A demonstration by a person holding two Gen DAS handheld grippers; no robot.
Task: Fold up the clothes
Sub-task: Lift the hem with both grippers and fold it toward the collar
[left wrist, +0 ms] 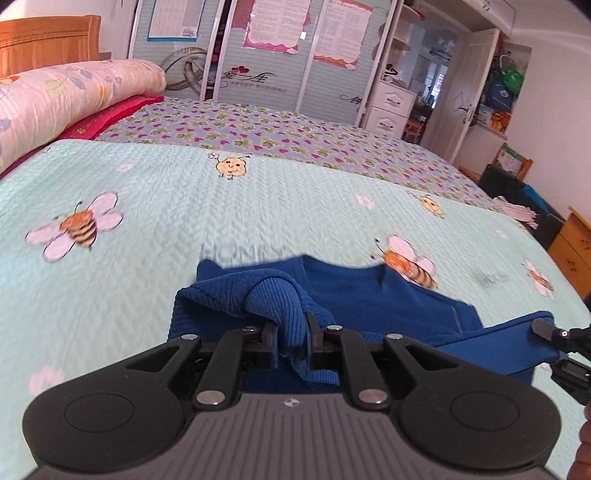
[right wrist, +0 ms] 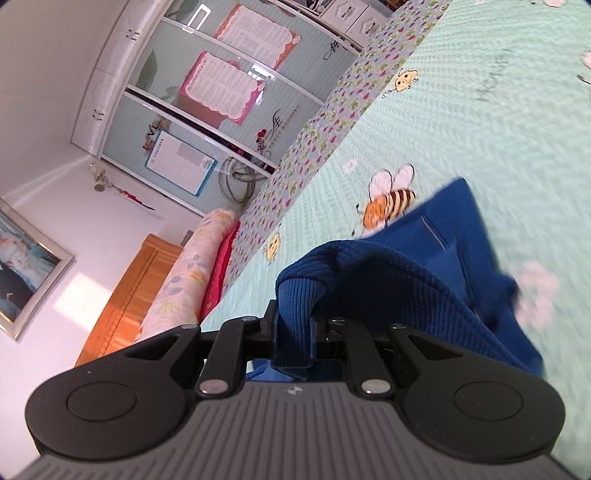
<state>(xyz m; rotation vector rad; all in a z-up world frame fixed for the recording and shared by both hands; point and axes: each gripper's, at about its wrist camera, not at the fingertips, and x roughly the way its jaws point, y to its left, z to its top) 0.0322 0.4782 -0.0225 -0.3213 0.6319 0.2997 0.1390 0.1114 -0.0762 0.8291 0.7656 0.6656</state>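
A blue knit sweater is held off a mint-green bee-print bedspread by 2 grippers. In the left wrist view, the left gripper is seen nearly closed, with a bunched fold of ribbed blue fabric pinched between its 2 black fingers; the fabric hangs down past the jaws toward the camera. The rest of the sweater is spread ahead of and to the right of the gripper, low over the bedspread, partly covering a printed bee. At the right edge of the same view, the right gripper is seen clamped on another edge of the garment, which is pulled taut toward it. In the right wrist view (tilted strongly sideways), the right gripper is shown nearly closed on a ribbed band of the sweater, the cloth draped over and past the jaws. The bedspread is motion-blurred in both views. Beyond the bedspread, a heart-and-flower patterned sheet is visible, with a rolled floral quilt and a red pillow at the wooden headboard. A wardrobe with sliding doors carrying pinned posters is seen behind the bed, and a white door stands open at right. A framed picture is hung on the wall.
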